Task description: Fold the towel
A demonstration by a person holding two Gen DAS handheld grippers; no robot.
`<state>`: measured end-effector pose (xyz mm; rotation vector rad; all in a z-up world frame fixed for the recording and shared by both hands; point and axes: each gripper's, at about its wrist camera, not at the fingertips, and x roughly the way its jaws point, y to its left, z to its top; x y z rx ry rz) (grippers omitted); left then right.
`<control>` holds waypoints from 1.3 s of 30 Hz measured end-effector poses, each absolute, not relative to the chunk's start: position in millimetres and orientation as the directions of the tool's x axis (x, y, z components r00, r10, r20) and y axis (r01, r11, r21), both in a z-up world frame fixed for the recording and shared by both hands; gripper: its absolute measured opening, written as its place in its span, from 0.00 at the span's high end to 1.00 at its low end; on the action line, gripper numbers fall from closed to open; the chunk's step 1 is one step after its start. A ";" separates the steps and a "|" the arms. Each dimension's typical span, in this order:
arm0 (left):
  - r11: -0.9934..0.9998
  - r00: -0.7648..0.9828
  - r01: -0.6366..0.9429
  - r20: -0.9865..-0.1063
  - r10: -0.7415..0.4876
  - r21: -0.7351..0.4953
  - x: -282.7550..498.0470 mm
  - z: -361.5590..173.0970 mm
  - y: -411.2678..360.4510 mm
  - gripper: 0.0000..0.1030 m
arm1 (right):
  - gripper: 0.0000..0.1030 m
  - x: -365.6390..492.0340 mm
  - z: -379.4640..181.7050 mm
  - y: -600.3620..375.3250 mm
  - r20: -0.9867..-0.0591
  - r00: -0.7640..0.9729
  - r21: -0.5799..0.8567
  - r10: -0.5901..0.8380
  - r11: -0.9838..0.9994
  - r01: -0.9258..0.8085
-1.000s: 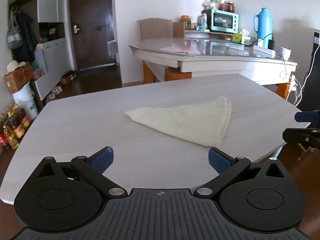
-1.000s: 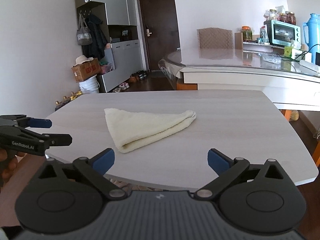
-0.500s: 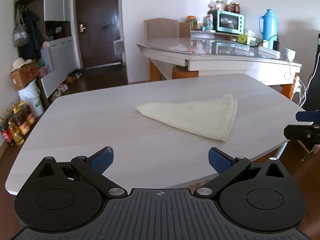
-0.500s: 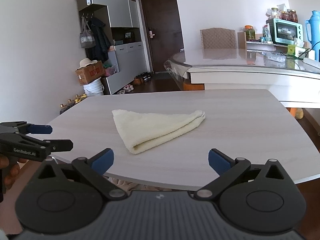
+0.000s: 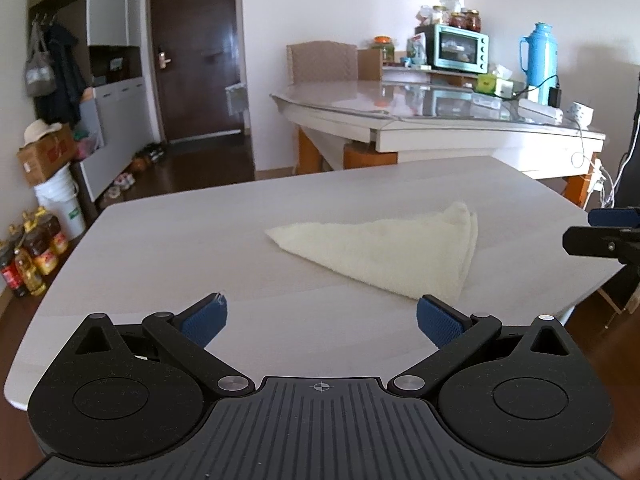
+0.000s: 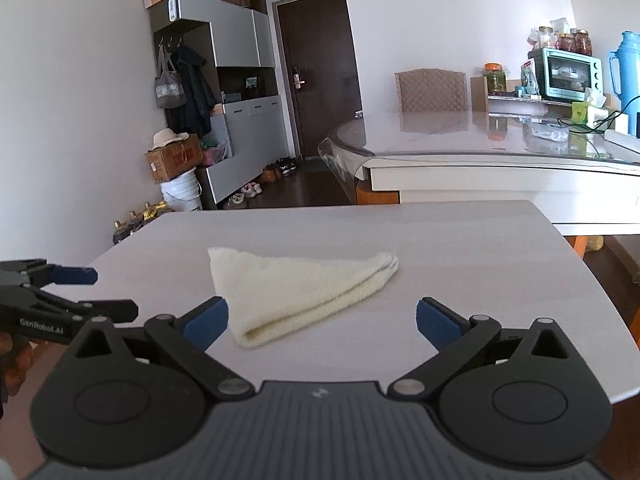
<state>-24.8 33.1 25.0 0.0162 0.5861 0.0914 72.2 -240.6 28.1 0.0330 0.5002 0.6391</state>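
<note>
A cream towel (image 5: 384,248) lies folded into a triangle on the pale wooden table (image 5: 200,240); it also shows in the right wrist view (image 6: 296,288). My left gripper (image 5: 322,320) is open and empty, above the table's near side, short of the towel. My right gripper (image 6: 322,318) is open and empty, just short of the towel's near folded corner. The left gripper shows at the left edge of the right wrist view (image 6: 76,292), and the right gripper shows at the right edge of the left wrist view (image 5: 600,228).
A glass-topped table (image 5: 440,116) stands behind with a toaster oven (image 5: 456,48), a blue thermos (image 5: 538,60) and cables. A chair (image 5: 322,60), a door, cabinets, a box, a bucket and oil bottles (image 5: 32,252) lie at the left.
Both grippers have moved a little closer to the table and towel. Both stay open. The towel has not moved.
</note>
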 end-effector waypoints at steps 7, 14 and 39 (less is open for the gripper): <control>0.996 0.830 -0.078 -0.552 0.085 0.036 0.2 24.7 43.7 0.00 | 0.30 108.0 19.0 -221.4 -0.466 0.655 0.214 0.595 0.794 -0.570; 0.998 0.830 -0.060 -0.554 0.065 0.027 38.9 20.8 56.8 0.00 | 0.42 154.0 0.7 -202.6 -0.511 0.625 0.258 0.590 0.799 -0.543; 0.992 0.761 0.003 -0.644 0.081 0.128 134.7 -20.2 75.5 0.00 | 0.94 198.6 -16.4 -183.0 -0.542 0.661 0.221 0.520 0.847 -0.484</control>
